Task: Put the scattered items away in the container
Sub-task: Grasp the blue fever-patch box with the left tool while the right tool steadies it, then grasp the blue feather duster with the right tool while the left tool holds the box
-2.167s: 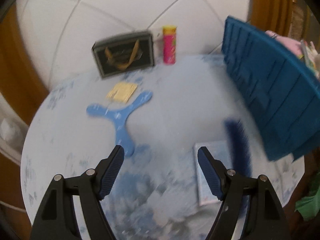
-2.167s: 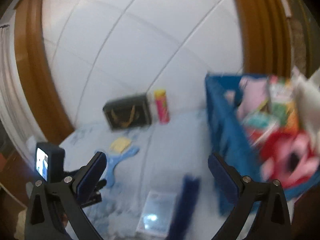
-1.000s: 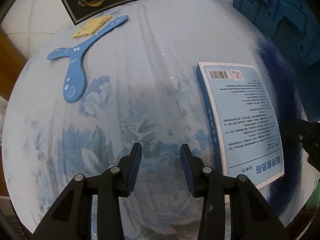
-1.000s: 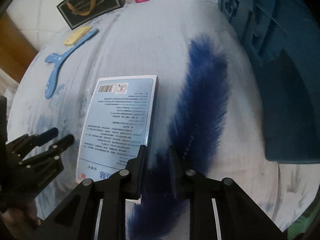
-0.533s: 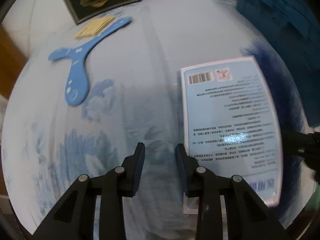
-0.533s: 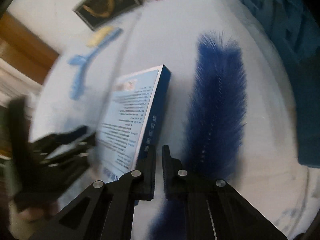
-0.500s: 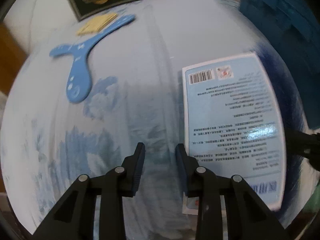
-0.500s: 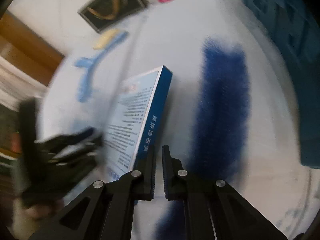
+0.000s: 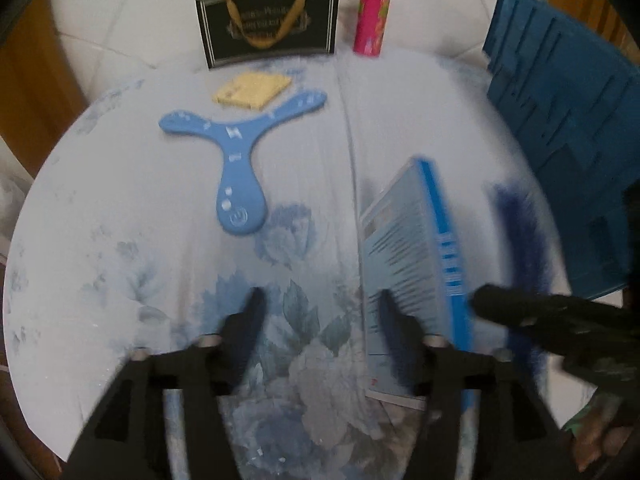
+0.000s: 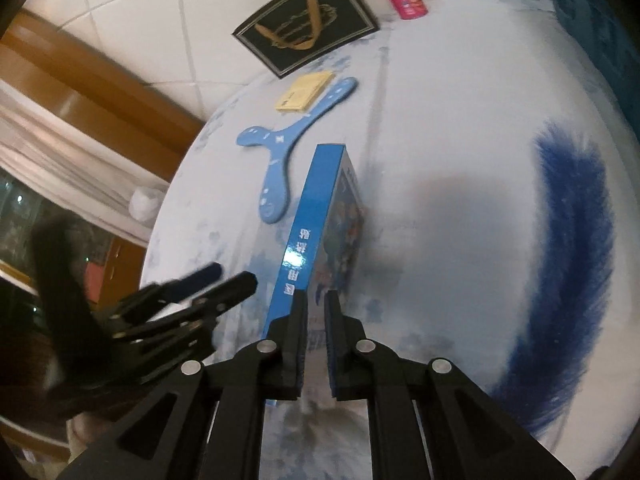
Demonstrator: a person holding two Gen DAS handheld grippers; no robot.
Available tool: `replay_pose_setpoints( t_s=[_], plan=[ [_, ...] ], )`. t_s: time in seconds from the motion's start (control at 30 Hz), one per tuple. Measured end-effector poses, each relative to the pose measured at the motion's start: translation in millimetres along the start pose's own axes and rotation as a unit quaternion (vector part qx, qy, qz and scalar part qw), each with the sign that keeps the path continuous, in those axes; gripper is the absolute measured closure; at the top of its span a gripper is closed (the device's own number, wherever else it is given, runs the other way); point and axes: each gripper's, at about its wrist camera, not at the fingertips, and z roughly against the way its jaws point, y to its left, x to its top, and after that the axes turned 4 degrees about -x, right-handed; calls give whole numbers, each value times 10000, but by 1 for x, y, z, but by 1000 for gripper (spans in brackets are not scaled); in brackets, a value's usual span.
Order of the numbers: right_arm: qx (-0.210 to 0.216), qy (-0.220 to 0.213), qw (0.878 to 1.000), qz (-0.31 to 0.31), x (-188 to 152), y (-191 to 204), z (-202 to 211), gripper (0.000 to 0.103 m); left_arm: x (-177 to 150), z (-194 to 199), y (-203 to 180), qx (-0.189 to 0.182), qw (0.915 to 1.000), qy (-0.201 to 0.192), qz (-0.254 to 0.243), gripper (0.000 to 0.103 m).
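A blue book (image 10: 316, 220) stands tilted up on its edge, spine upward; it also shows in the left wrist view (image 9: 416, 256). My right gripper (image 10: 316, 300) is shut on the book's near corner. My left gripper (image 9: 320, 304) is open and empty, just left of the book above the floral cloth; it also shows in the right wrist view (image 10: 224, 276). A dark blue feather (image 10: 568, 248) lies right of the book. The blue crate (image 9: 572, 108) stands at the right.
A light blue three-armed boomerang (image 9: 240, 148), a yellow pad (image 9: 252, 88), a black gift bag (image 9: 268, 24) and a pink tube (image 9: 372, 16) sit toward the table's (image 9: 120, 240) far side by the tiled wall.
The right gripper has closed on the book and tipped it from flat up onto its edge. The left gripper has opened wider and pulled back.
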Motion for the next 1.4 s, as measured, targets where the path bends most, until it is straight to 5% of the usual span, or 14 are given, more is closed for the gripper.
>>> replay_pose_setpoints(
  t_s=[0.5,0.67,0.87,1.4],
  plan=[
    [344,480,9980,-222,-18,-14,-41,89,-3,2,-25,-47,9999,-56,-136,32],
    [146,512,9982,-281,-31,-22,-38,83,-6,-14,-42,-72,9994,-7,-326,33],
    [-646,226,9971,-340,-44,-43,-13,83,-9,-15,-69,252,9967,-187,-746,51],
    [-524,329,9975,-340,-43,-39,-24,78,-1,-7,-53,666,9964,-108,-504,53]
  ],
)
